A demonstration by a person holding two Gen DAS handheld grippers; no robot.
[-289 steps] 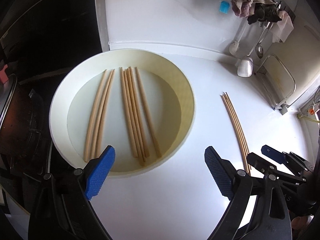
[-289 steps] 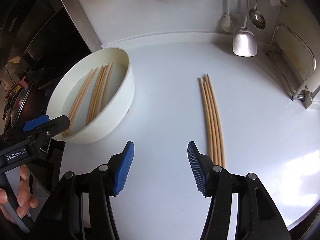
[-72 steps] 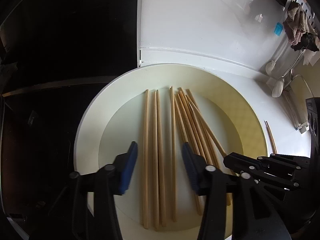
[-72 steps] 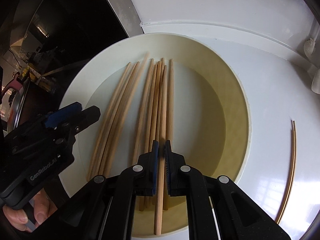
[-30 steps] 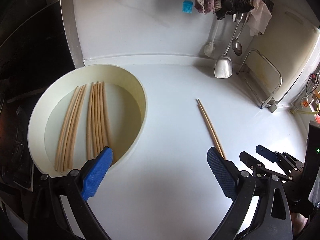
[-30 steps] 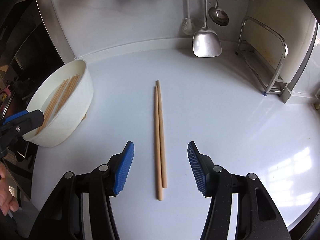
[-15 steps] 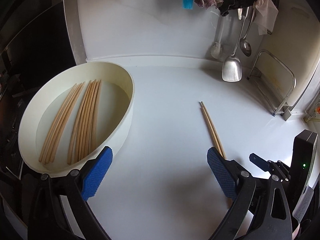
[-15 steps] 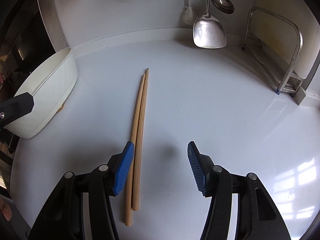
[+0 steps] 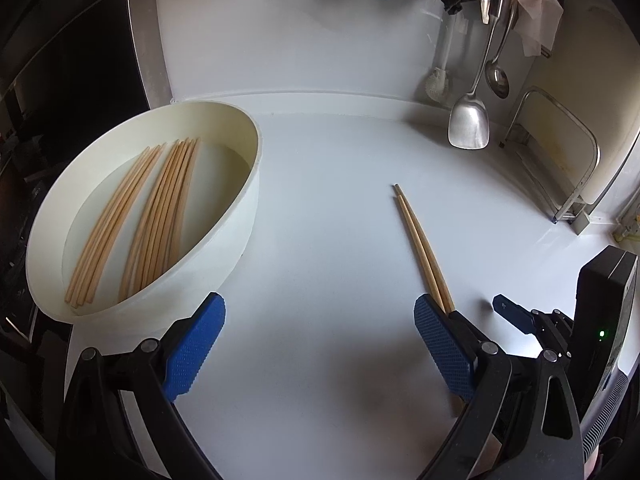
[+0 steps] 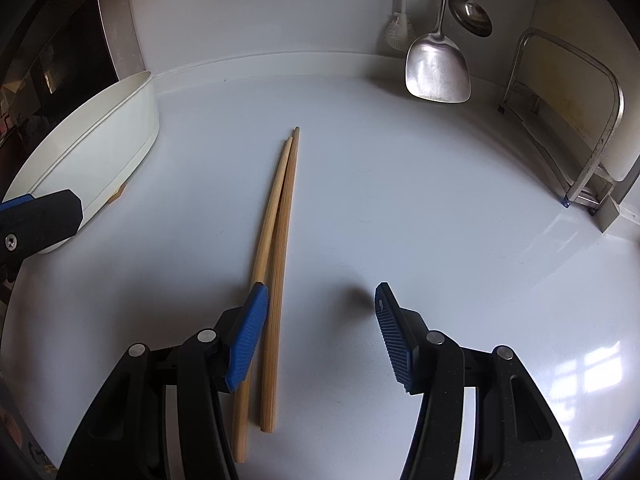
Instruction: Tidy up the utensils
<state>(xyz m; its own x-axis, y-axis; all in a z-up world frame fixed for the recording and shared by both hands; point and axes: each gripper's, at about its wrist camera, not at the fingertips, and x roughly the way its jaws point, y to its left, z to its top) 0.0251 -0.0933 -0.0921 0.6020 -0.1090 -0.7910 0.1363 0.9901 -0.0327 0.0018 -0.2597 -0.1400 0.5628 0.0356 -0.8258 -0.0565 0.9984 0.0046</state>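
Note:
Two wooden chopsticks (image 10: pixel 280 240) lie side by side on the white counter (image 10: pixel 400 208); they also show in the left wrist view (image 9: pixel 420 240). My right gripper (image 10: pixel 320 336) is open and empty, low over their near ends, its left finger (image 10: pixel 248 336) over one stick. A white round basin (image 9: pixel 224 240) at the left holds several more chopsticks (image 9: pixel 156 216). My left gripper (image 9: pixel 316 352) is open and empty, between the basin and the loose pair.
A metal spatula (image 10: pixel 438 64), a ladle (image 10: pixel 470 10) and a brush (image 10: pixel 398 32) hang at the back wall. A metal rack (image 10: pixel 576 128) stands at the right. A dark stove area (image 9: pixel 60 80) lies left of the basin.
My right gripper has come lower and closer to the two chopsticks on the counter. Earlier it carried chopsticks from the counter into the basin. Both grippers stay open.

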